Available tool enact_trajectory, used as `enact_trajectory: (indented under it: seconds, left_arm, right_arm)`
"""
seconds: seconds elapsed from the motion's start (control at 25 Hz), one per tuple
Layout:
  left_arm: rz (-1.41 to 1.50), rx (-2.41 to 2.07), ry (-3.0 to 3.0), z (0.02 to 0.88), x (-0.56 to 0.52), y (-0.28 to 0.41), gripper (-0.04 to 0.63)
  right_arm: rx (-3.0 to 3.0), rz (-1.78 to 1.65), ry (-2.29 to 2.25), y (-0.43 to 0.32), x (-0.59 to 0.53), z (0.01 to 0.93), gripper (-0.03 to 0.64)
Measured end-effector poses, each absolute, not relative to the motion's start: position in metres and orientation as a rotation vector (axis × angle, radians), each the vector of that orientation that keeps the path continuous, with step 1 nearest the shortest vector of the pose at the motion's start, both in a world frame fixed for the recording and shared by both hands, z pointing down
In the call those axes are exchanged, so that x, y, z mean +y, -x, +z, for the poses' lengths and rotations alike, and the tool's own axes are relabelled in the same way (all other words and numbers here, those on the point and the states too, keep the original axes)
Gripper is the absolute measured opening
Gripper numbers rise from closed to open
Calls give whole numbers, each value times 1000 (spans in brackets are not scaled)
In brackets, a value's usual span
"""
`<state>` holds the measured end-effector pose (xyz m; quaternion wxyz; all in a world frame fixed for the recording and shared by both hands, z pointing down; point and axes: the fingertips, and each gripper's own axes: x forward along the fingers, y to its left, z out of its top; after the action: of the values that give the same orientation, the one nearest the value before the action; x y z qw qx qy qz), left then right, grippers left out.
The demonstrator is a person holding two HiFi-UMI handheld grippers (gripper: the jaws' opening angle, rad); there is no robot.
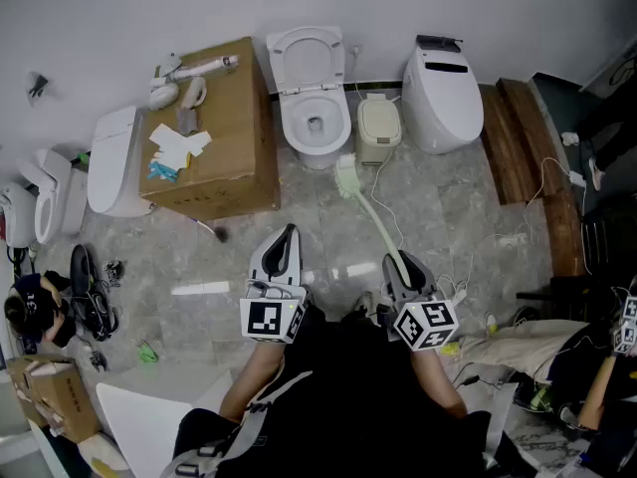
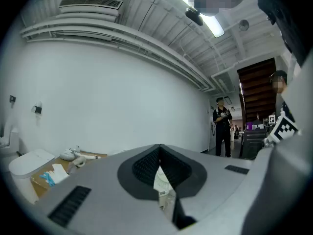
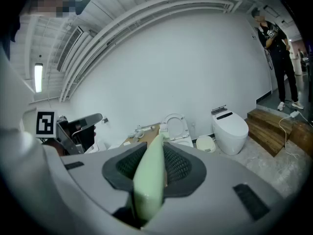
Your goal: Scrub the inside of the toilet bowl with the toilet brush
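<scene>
Between the jaws of the right gripper (image 3: pixel 157 146) sits the pale green handle of the brush (image 3: pixel 150 180). The jaws are squeezed tight on it. Seen from the head view, the brush points away from the person, toward the toilet (image 1: pixel 314 118). Its bristly end is just in front of the bowl, not inside it.

The left gripper (image 2: pixel 159 151) has its jaws pressed together with nothing in them. Only a thin slit shows between them. It is held beside the right gripper, over the grey floor (image 1: pixel 299 202).

The toilet stands by the wall with its lid up. A brown box (image 1: pixel 224 132) is on its left and a small bin (image 1: pixel 378 127) is on its right. Past the bin is a second toilet (image 1: pixel 443 93) with its lid shut.
</scene>
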<state>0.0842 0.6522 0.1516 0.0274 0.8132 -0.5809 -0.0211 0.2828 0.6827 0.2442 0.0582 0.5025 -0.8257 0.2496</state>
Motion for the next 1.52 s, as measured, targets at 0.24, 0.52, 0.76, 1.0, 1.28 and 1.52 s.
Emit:
enact_trajectory:
  seconds: [0.24, 0.52, 0.76, 1.0, 1.28, 1.52]
  left_arm:
    - [-66, -1789, -2511, 154, 655, -74, 6]
    - [-70, -1766, -2510, 161, 654, -45, 6]
    - [-59, -1728, -2521, 170, 656, -10, 6]
    - [-34, -1715, -2514, 181, 651, 22, 6]
    - [-31, -1736, -2463, 190, 624, 42, 6]
    - [-14, -1768, -2446, 193, 565, 49, 6]
  right_arm:
    - [-2497, 759, -1529, -273, 684, 248, 114]
    - [-2481, 815, -1574, -250, 679, 251, 114]
    - [-2446, 810, -1596, -214, 678, 259, 114]
    - [-2427, 803, -1617, -184, 663, 265, 114]
    - [-2412, 838, -1558, -162, 629, 275, 114]
    - [-2421, 868, -1523, -152, 560, 287, 114]
